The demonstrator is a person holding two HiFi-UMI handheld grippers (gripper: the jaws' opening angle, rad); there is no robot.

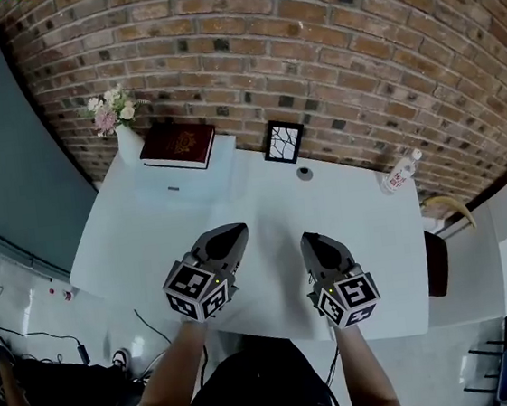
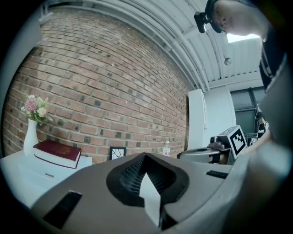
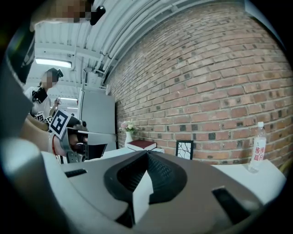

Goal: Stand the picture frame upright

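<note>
A small black picture frame (image 1: 284,141) stands upright against the brick wall at the back of the white table (image 1: 378,256); it also shows as the frame (image 2: 117,153) in the left gripper view and the frame (image 3: 184,149) in the right gripper view. My left gripper (image 1: 233,234) hovers over the table's near middle, shut and empty. My right gripper (image 1: 311,239) sits beside it to the right, also shut with nothing held. Both are well short of the frame.
A red book (image 1: 179,145) lies on a white box (image 1: 183,183) at the back left, next to a white vase of flowers (image 1: 123,130). A small round dark object (image 1: 304,173) sits before the frame. A plastic bottle (image 1: 402,172) stands back right. A chair (image 1: 436,263) is at the right edge.
</note>
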